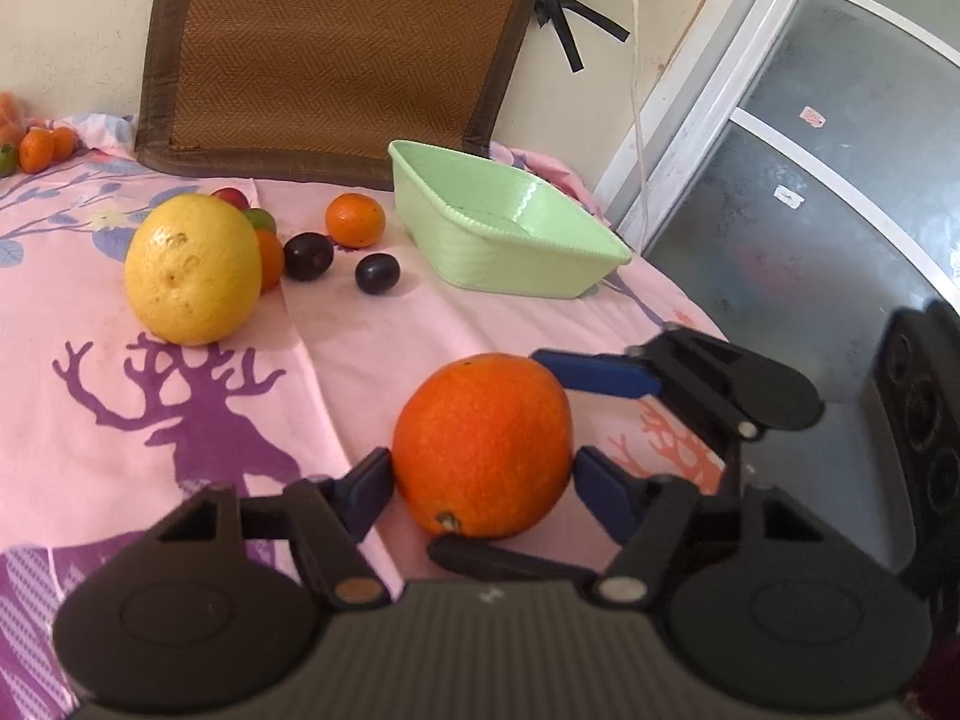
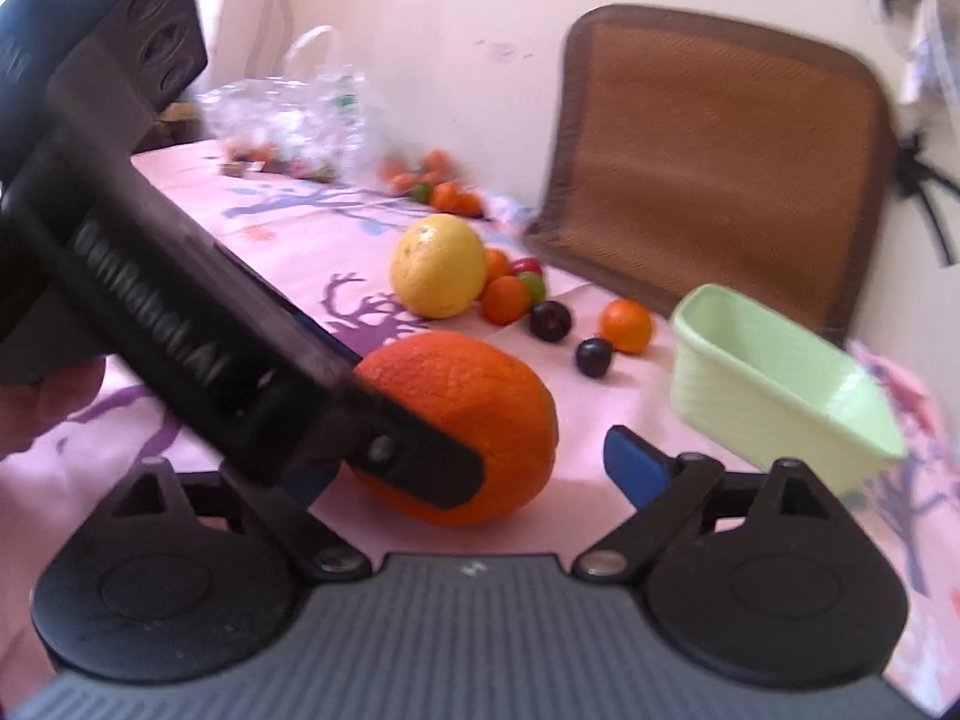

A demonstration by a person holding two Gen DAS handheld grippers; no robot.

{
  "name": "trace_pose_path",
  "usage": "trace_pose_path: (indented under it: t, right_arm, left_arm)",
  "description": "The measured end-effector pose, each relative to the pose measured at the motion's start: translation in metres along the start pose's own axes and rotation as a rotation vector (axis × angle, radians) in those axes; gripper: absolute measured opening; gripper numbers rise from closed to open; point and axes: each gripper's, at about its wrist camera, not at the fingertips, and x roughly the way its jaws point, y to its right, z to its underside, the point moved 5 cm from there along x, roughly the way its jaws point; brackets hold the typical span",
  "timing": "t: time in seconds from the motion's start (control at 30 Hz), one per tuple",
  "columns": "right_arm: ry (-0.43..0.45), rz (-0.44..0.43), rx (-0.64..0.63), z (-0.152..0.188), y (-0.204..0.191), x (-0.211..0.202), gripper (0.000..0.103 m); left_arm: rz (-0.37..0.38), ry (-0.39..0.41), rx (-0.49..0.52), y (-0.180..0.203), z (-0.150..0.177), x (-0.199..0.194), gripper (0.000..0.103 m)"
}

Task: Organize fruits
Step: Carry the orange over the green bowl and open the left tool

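A large orange (image 1: 483, 444) lies on the pink cloth between the blue pads of my left gripper (image 1: 483, 483), which touch both its sides. My right gripper (image 2: 474, 468) is open around the same orange (image 2: 474, 414) from the other side; its fingers also show in the left wrist view (image 1: 600, 372). The left gripper's body crosses the right wrist view and hides part of the orange. A light green basket (image 1: 510, 228) stands empty behind, also in the right wrist view (image 2: 780, 384). A big yellow citrus (image 1: 192, 270), small tangerines (image 1: 355, 219) and dark plums (image 1: 377, 273) lie further back.
A brown woven chair back (image 1: 336, 48) leans at the table's far edge. More small fruits (image 2: 438, 186) and a clear plastic bag (image 2: 300, 114) sit by the wall. The table edge drops off to the right near a glass door (image 1: 810, 180).
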Motion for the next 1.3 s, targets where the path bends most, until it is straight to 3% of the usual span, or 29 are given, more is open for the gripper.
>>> trace_pose_path:
  t: [0.03, 0.1, 0.23, 0.4, 0.6, 0.87, 1.03, 1.17, 1.3]
  right_arm:
    - [-0.015, -0.036, 0.004, -0.002, 0.004, 0.002, 0.079]
    - [-0.054, -0.104, 0.041, -0.009, 0.009, 0.003, 0.079]
    - [-0.069, -0.092, 0.039, -0.022, 0.022, -0.007, 0.078]
    - [0.013, 0.039, 0.048, -0.032, 0.064, -0.028, 0.078]
    - [0.051, 0.198, 0.124, -0.029, 0.124, -0.021, 0.078]
    - [-0.007, 0.215, 0.248, -0.005, 0.171, 0.026, 0.078]
    - [-0.02, 0.196, 0.246, -0.009, 0.172, 0.04, 0.08]
    - [-0.005, 0.229, 0.215, -0.01, 0.163, 0.041, 0.08]
    - [0.061, 0.259, 0.262, -0.015, 0.16, 0.019, 0.08]
  left_arm:
    - [-0.012, -0.002, 0.003, 0.002, -0.002, 0.0, 0.067]
    - [-0.011, -0.02, -0.011, 0.004, -0.01, 0.003, 0.066]
    - [-0.005, -0.011, 0.037, 0.025, -0.041, 0.009, 0.066]
    - [0.011, 0.036, 0.144, 0.062, -0.097, 0.035, 0.066]
    - [0.082, 0.015, 0.15, 0.074, -0.137, 0.095, 0.067]
    - [0.104, -0.063, -0.038, 0.044, -0.146, 0.151, 0.067]
    - [0.04, -0.065, -0.005, 0.042, -0.143, 0.154, 0.067]
    - [0.058, -0.051, -0.035, 0.039, -0.142, 0.141, 0.067]
    - [0.076, 0.01, -0.009, 0.039, -0.136, 0.097, 0.068]
